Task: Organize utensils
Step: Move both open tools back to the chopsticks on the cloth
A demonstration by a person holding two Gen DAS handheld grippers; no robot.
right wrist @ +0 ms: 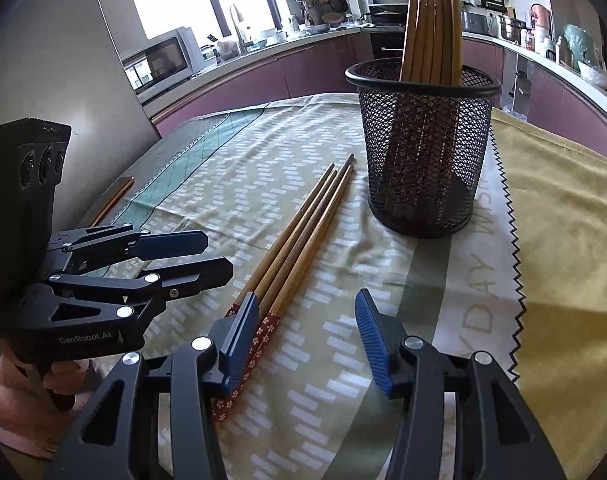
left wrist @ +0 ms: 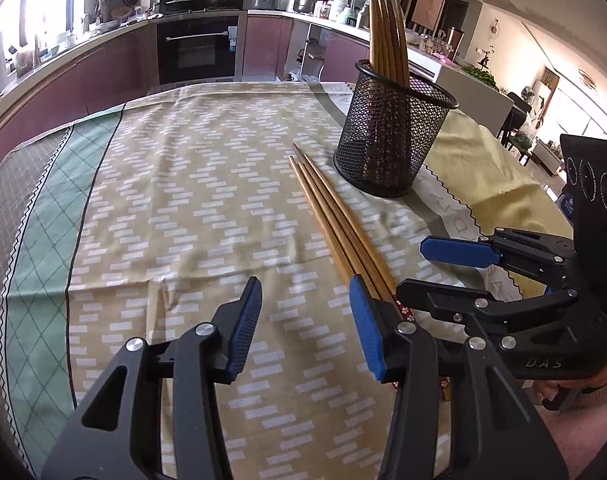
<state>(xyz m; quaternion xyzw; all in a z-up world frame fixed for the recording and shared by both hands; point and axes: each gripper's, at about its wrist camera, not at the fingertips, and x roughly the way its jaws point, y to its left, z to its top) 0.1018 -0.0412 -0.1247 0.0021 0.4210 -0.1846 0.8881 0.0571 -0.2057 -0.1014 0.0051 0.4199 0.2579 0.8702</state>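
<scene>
Left hand-held gripper point(left wrist: 307, 324) spread, empty; right hand-held gripper point(right wrist: 307, 340) likewise. Loose chopsticks point(left wrist: 335, 216) bunched on worktop point(left wrist: 183, 200): pinch may scatter bundle. Mesh cup point(left wrist: 391, 140) light, knock could tip.

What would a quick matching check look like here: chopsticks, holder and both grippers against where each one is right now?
Things:
1. loose chopsticks
2. mesh holder
3. bundled chopsticks
4. left gripper
5. right gripper

States:
A. upright on the tablecloth
B. open, loose chopsticks just outside its right finger
C. lying flat on the cloth
D. open, loose chopsticks by its left finger
E. standing inside the holder

Pairs: 1-C, 2-A, 3-E, 4-B, 5-D
</scene>
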